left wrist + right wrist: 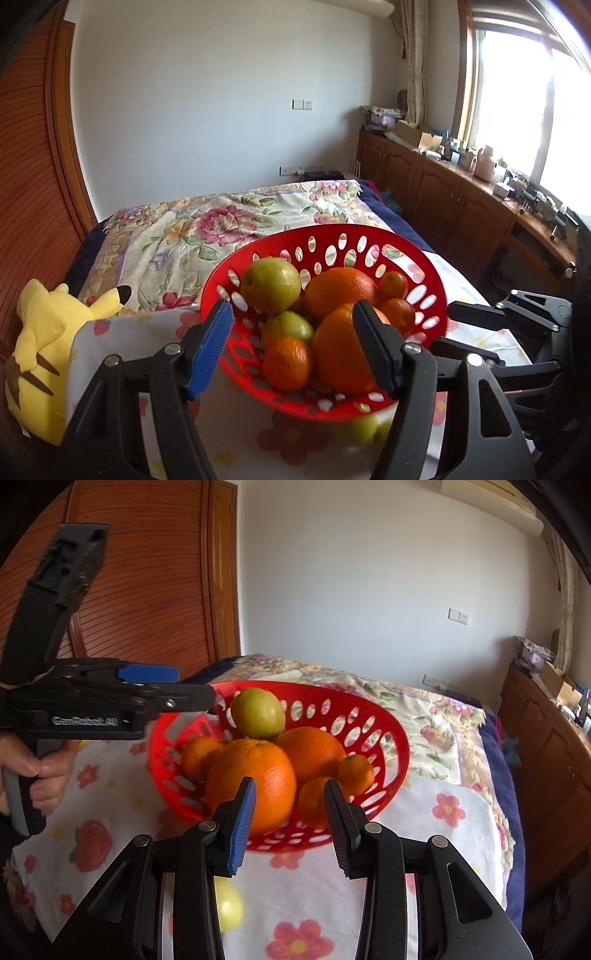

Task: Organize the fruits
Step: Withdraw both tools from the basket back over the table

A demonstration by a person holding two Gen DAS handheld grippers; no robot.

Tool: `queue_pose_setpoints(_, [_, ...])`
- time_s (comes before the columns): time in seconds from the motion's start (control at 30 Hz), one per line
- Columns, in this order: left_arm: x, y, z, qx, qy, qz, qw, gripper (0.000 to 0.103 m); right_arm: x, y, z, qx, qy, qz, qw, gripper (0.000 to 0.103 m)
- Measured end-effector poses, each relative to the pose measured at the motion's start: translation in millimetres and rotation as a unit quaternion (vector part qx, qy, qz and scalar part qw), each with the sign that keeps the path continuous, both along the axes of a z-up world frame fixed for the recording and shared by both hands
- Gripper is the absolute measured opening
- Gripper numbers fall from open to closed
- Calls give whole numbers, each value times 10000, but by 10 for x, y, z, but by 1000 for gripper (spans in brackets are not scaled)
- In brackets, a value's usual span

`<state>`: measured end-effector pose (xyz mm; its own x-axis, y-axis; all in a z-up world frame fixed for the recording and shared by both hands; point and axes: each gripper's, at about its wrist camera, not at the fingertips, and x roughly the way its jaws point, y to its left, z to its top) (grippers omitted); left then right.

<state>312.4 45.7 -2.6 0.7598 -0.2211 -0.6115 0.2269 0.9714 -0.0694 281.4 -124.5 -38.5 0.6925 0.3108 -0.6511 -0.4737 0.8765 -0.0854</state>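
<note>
A red perforated basket [369,236] [388,731] sits on a flowered cloth on the bed. It holds two big oranges [338,354] [255,775], several small tangerines [288,363] [354,770] and green-yellow pears [271,284] [258,712]. One more green fruit [360,428] [228,904] lies on the cloth in front of the basket. My left gripper [291,347] is open, its jaws either side of the basket's near rim; it also shows in the right wrist view [177,686]. My right gripper [290,823] is open in front of the basket and empty.
A yellow plush toy [40,354] lies at the left of the cloth [436,849]. A flowered quilt [207,229] covers the bed behind. Wooden cabinets [454,195] with clutter run along the right under the window. A wooden wardrobe [147,590] stands at the left.
</note>
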Motion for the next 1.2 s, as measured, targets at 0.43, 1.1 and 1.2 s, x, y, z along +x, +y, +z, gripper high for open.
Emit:
queue_pose_setpoints(0.43, [-673, 123, -181, 90, 13, 135, 9999, 68, -504, 40, -27, 227, 100, 25, 9997, 38])
queue_pose_setpoints(1.1, [-1124, 281, -485, -111, 317, 353, 9988, 68, -662, 69, -426, 277, 695, -186, 9970, 47])
queue_pose_setpoints(1.2, [-1142, 281, -513, -132, 342, 344, 9987, 68, -629, 99, -500, 220, 745, -195, 9968, 51])
